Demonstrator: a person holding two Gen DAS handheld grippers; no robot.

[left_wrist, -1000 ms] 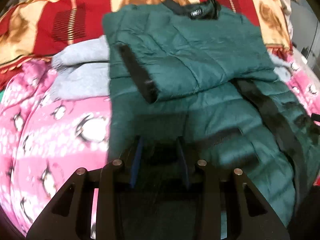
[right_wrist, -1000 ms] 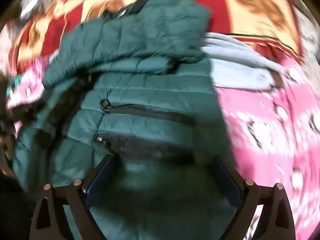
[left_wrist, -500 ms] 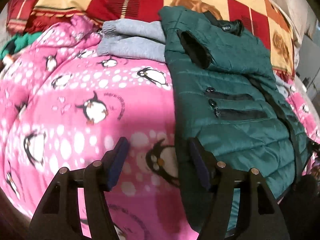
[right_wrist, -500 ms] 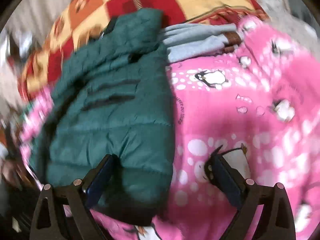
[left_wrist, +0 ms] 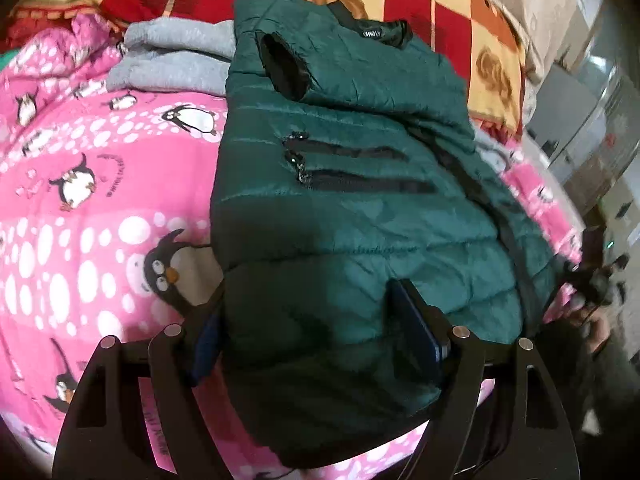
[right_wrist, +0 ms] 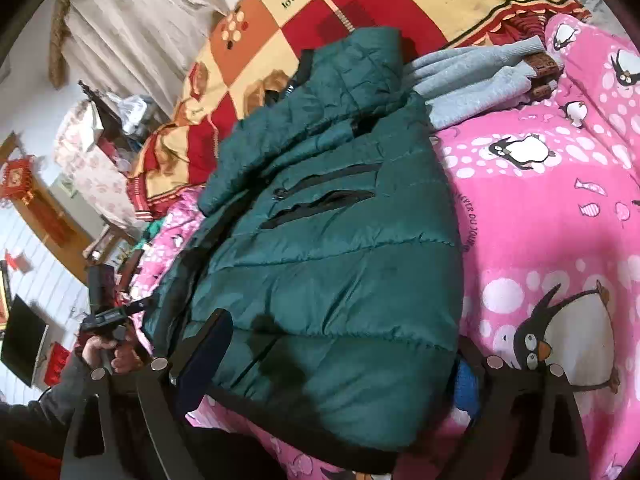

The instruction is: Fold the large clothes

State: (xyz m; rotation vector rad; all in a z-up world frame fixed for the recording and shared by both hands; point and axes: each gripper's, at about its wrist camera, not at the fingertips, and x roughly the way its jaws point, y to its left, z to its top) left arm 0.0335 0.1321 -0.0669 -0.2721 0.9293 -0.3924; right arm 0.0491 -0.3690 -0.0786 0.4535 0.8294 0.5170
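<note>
Low in both frames, left tool (left_wrist: 316,344) just widened and right tool (right_wrist: 340,356) gaping astride green jacket (left_wrist: 360,208) hem, gripping nothing: risking slippery bulk unfolding.

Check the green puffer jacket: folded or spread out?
Folded. The green puffer jacket lies narrowed on the pink penguin blanket, one sleeve cuff laid across its chest.

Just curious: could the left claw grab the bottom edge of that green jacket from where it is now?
Probably yes. The left claw has just been opening, and its jaws already straddle the hem of the green jacket on the pink blanket, with nothing in the way.
</note>
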